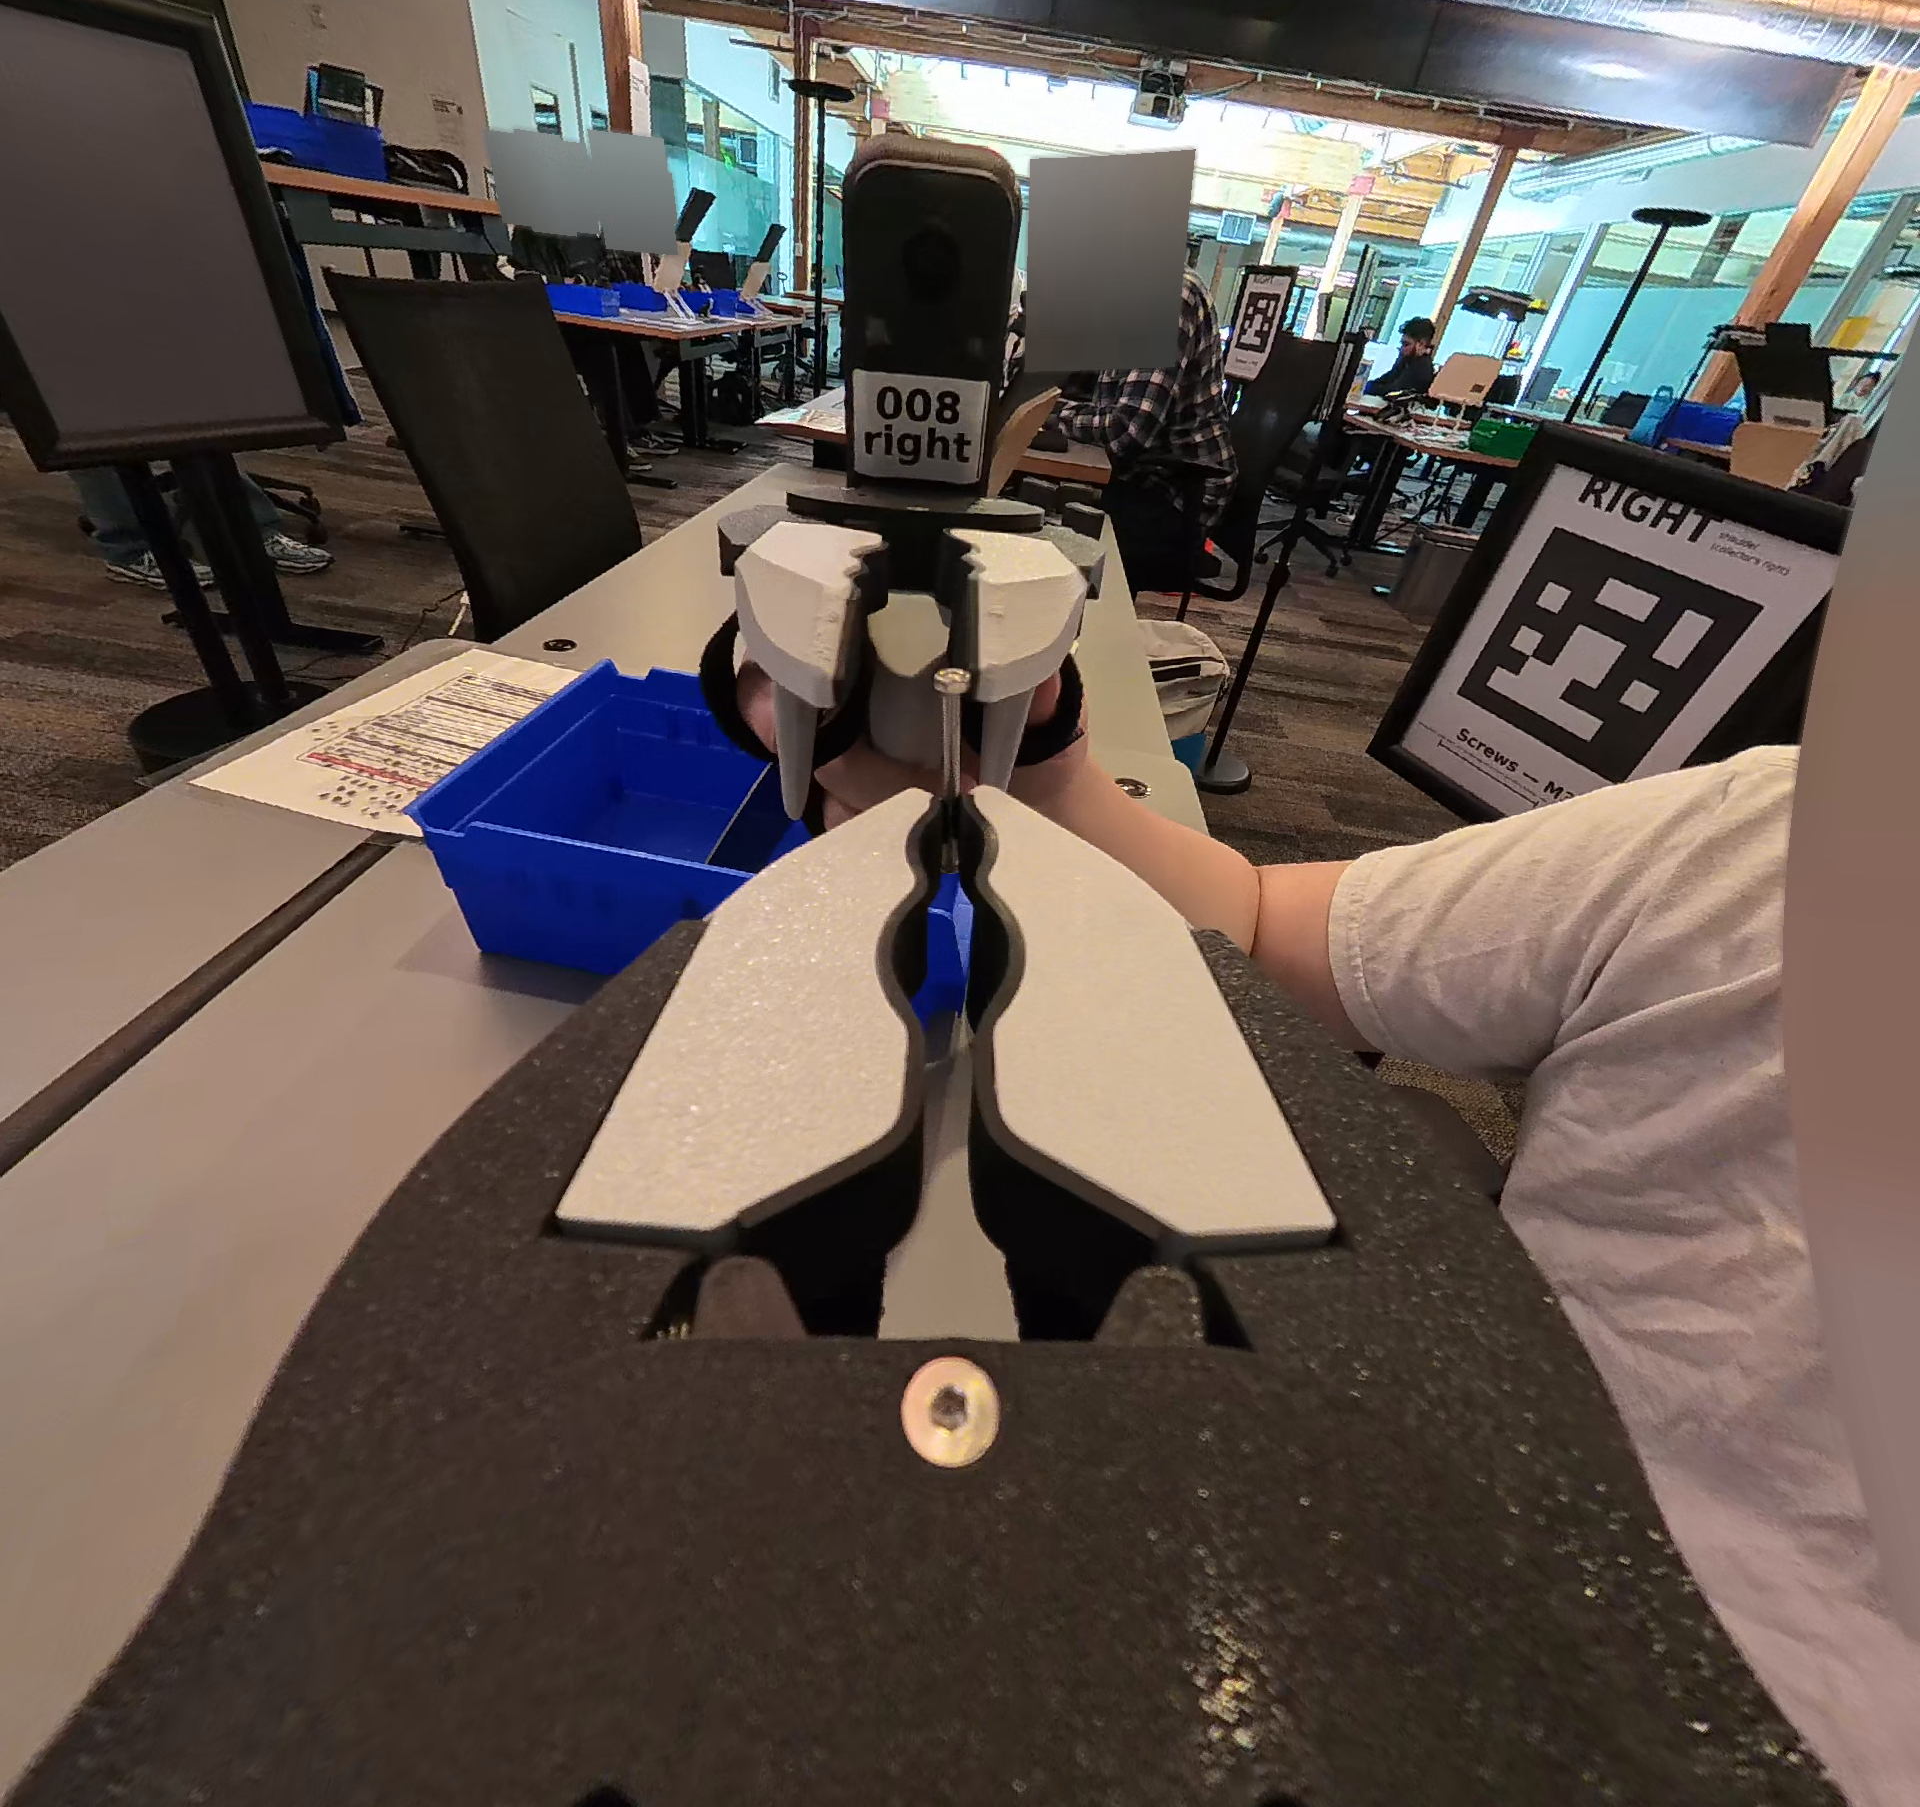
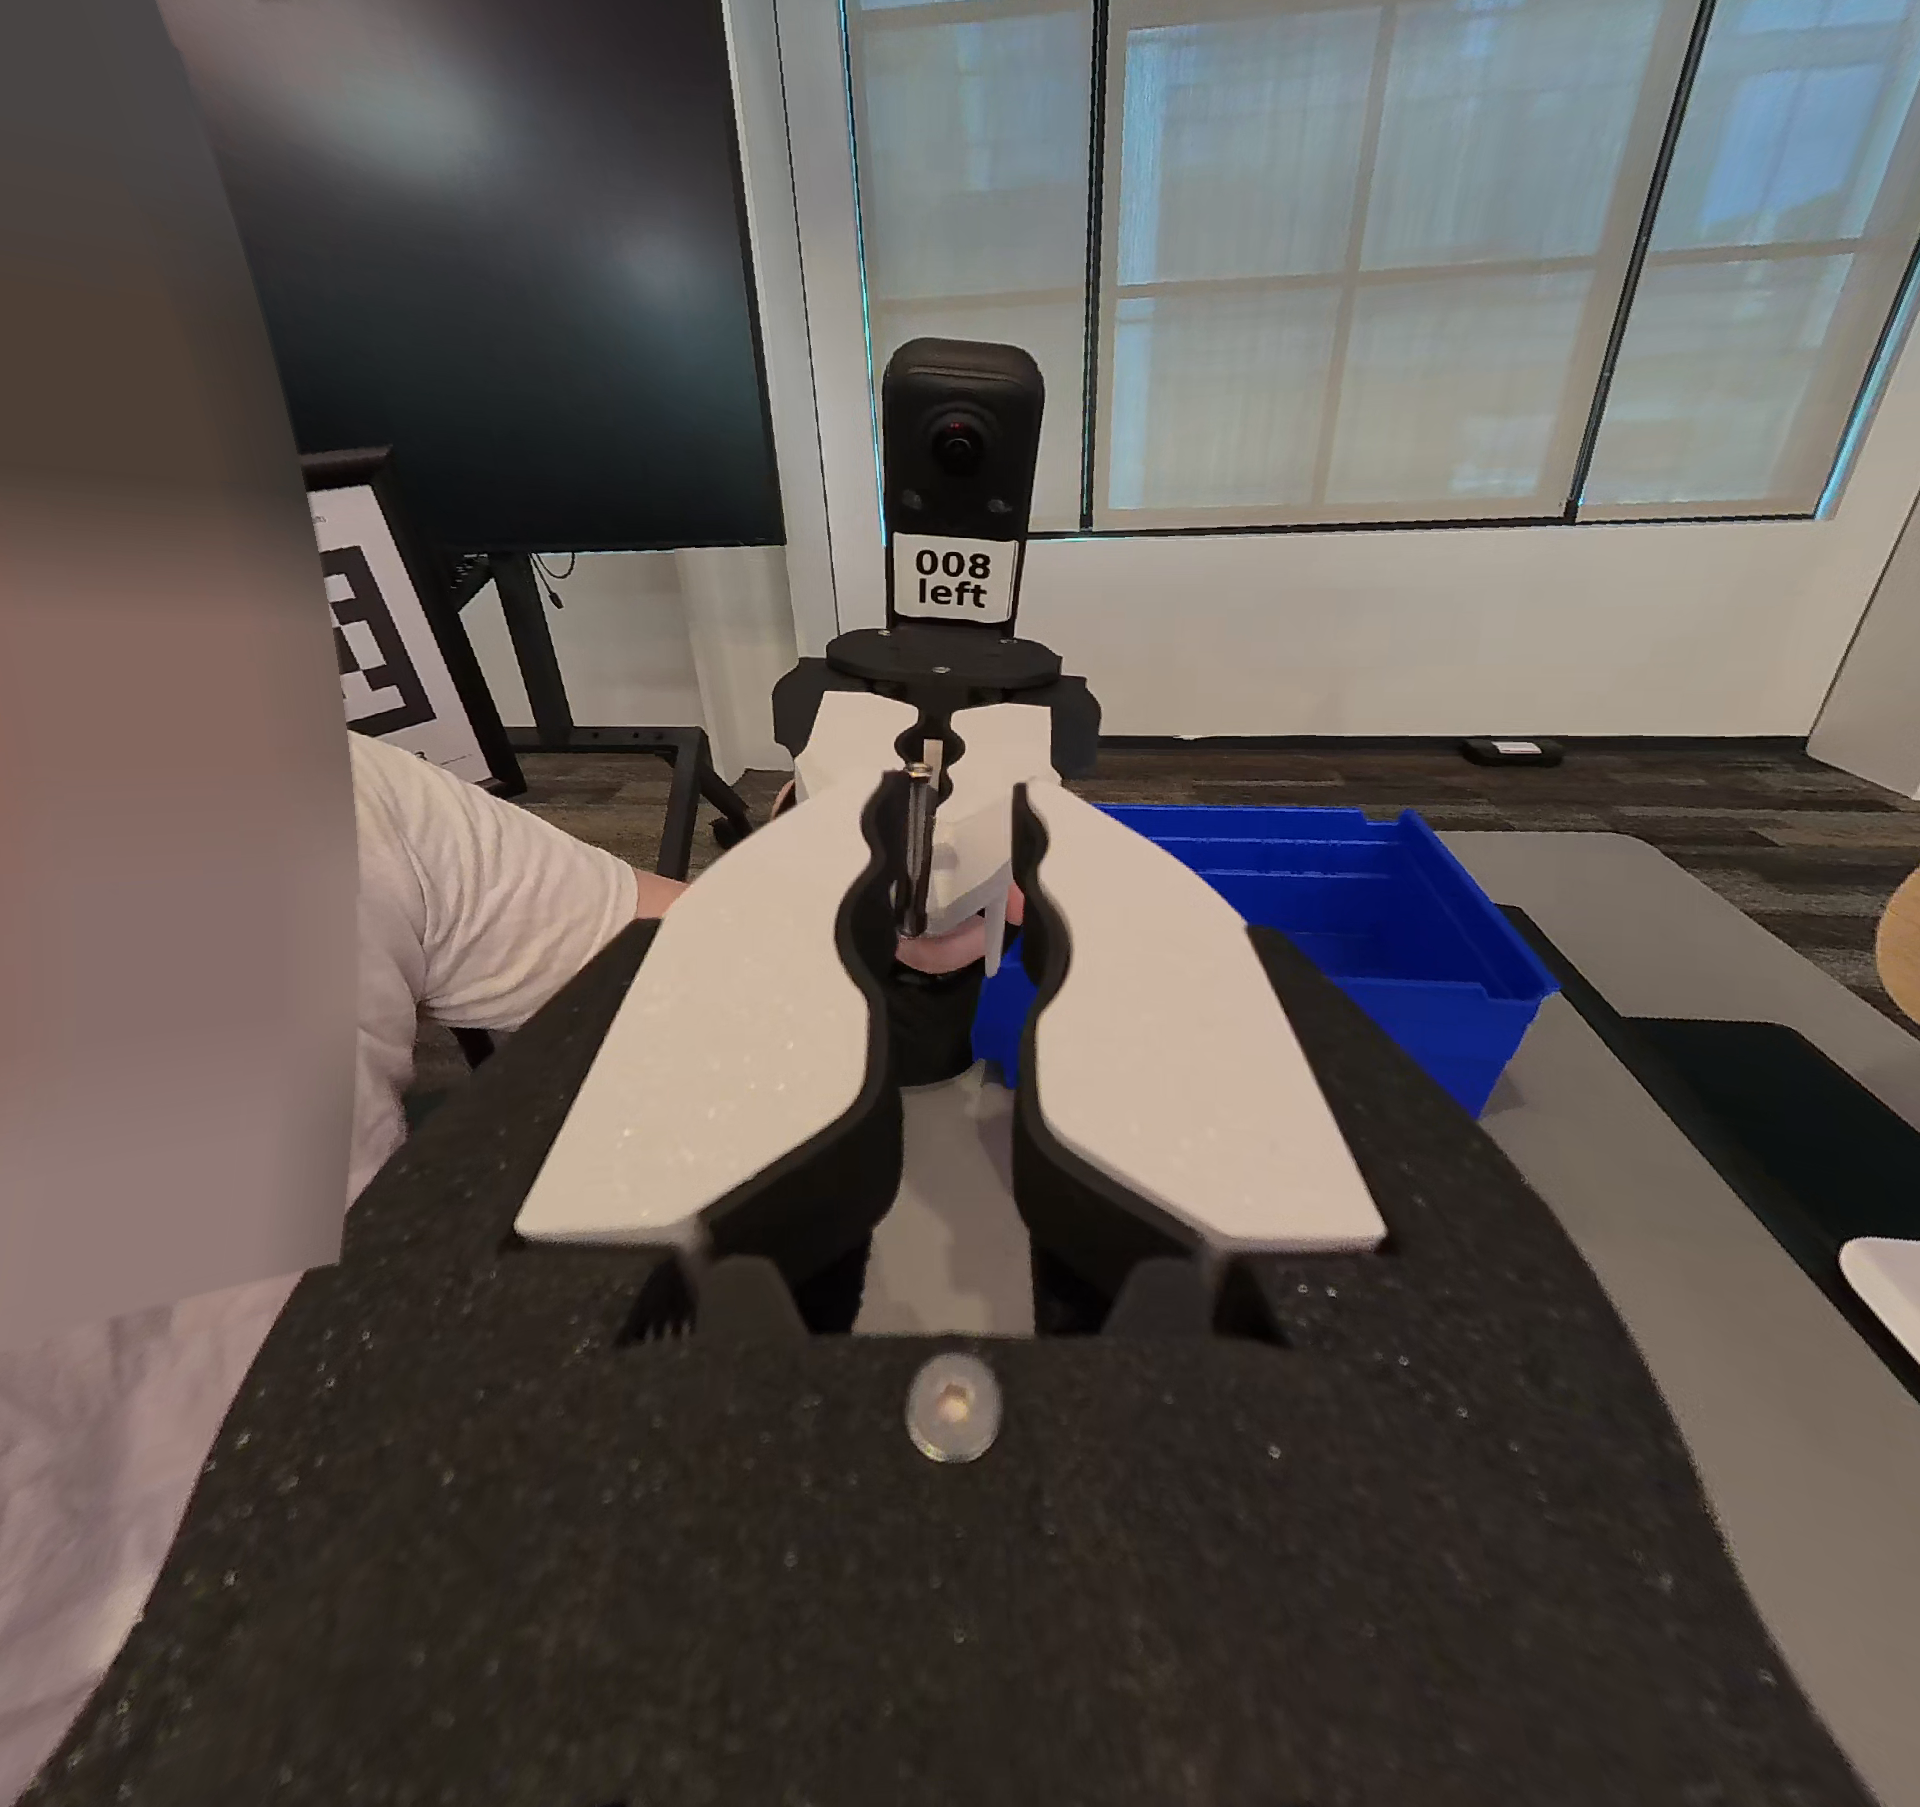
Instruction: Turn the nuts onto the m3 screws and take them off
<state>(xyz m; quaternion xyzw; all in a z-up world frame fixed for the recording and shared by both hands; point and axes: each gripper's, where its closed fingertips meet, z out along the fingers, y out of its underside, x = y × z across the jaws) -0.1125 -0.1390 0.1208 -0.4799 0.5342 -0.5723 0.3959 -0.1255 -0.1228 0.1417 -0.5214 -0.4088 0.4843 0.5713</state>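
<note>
My left gripper [image 1: 948, 812] is shut on a thin M3 screw [image 1: 949, 749] that stands up out of its fingertips. A small silver piece [image 1: 951, 682] caps the screw's top; I cannot tell whether it is the head or a nut. My right gripper [image 2: 951, 801] is open and faces the left one. The screw [image 2: 916, 853] lies between its fingers, close to the left finger [image 2: 748, 978]. In the left wrist view the right gripper [image 1: 902, 687] shows head-on just behind the screw. In the right wrist view the left gripper [image 2: 951, 874] is behind the screw.
A blue plastic bin [image 1: 582, 884] sits on the grey table [image 1: 260, 1082] just under both grippers and also shows in the right wrist view [image 2: 1403, 1030]. A printed sheet [image 1: 416, 729] lies beyond it. A framed marker board [image 1: 1621, 656] stands at the right, a black chair [image 1: 488, 448] behind.
</note>
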